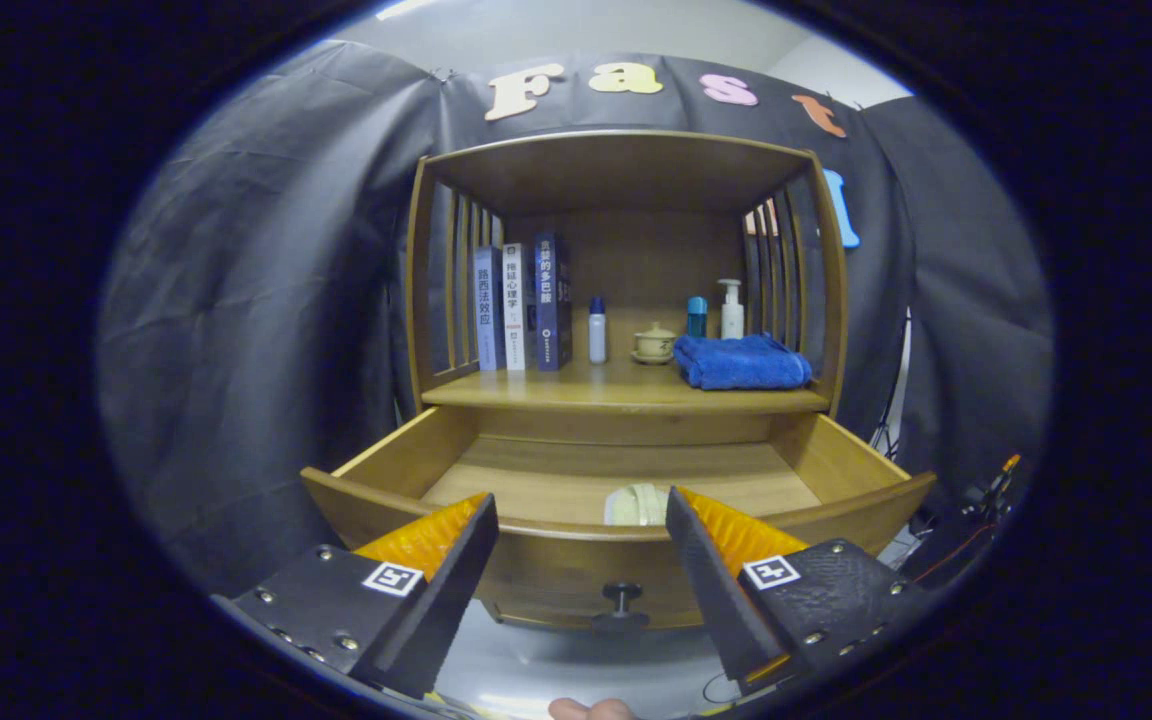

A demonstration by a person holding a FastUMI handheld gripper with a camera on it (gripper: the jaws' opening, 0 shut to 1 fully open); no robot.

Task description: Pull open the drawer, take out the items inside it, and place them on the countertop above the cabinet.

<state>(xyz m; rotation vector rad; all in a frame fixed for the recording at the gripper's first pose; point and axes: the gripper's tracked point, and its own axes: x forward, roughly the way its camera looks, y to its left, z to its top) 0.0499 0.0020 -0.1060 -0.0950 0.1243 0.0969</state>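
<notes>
The tool (576, 530) is held wide apart, its two fingers (456, 570) spread with nothing between their pads, just in front of the pulled-out drawer (816, 460). The drawer front is seen directly ahead of the fingertips, and its dark knob (621, 603) sits low in the gap between the fingers, untouched.

Inside the drawer a pale, rounded item (636, 504) is lying close behind the front panel — just beyond the fingertips and slightly nearer the right finger than the left. Only its upper part is seen over the drawer's rim, so what it is cannot be told. The rest of the drawer floor is shown as bare wood.

Above the drawer the bench (576, 392) of the cabinet is seen, well beyond the tool. On it three books (521, 305) are stood upright at the left, a small white bottle (597, 330) beside them, then a lidded cup (654, 344) on a saucer. At the right a folded blue towel (741, 362) is laid, with a blue-capped bottle (697, 316) and a white pump bottle (732, 308) behind it.

A fingertip of the person (591, 709) is glimpsed below the tool.
</notes>
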